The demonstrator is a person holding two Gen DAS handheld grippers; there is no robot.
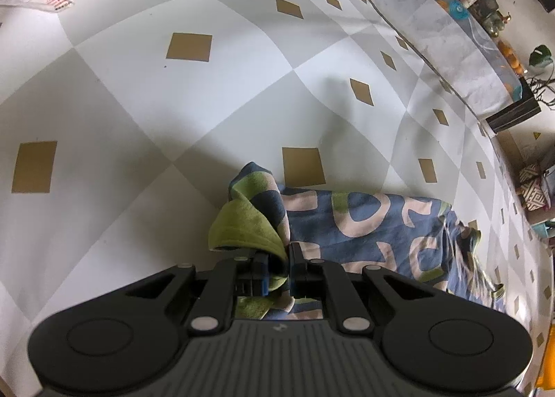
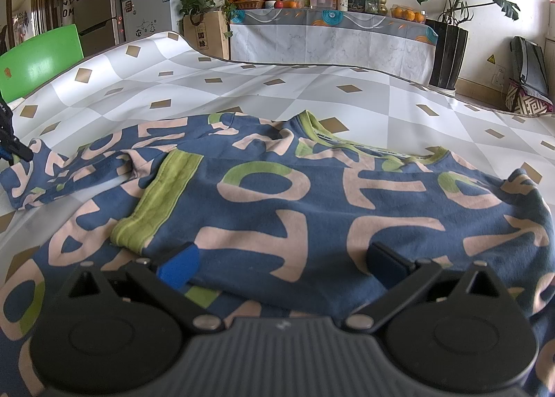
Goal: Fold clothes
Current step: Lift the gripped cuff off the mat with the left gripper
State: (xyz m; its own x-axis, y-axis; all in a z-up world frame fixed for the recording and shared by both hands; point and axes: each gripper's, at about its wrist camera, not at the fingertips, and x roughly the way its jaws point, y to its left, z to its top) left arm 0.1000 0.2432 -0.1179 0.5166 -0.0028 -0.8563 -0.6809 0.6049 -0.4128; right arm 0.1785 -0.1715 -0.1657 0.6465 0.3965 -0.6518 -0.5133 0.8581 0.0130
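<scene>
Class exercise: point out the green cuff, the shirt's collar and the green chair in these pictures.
Green cuff (image 1: 242, 227): left wrist view, on the ribbed fabric just ahead of the pinching fingers.
Collar (image 2: 314, 126): right wrist view, on the green neckband's left side.
Green chair (image 2: 41, 60): right wrist view, on the middle of its backrest.

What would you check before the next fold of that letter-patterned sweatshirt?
1. Left hand-held gripper has a hold on the sweatshirt: ok, its fingers are shut on the green cuff of a sleeve.
2. Right hand-held gripper free to grasp: ok, open wide, holding nothing, low over the sweatshirt's body.
3. The other sleeve already folded in: ok, its green cuff lies across the body.
4. Body lying flat: not ok, wrinkles near the collar.
5. Room on the tablecloth around the garment: ok, bare nearby.
6. Hem edge position: cannot tell, hidden beneath the right gripper.
</scene>
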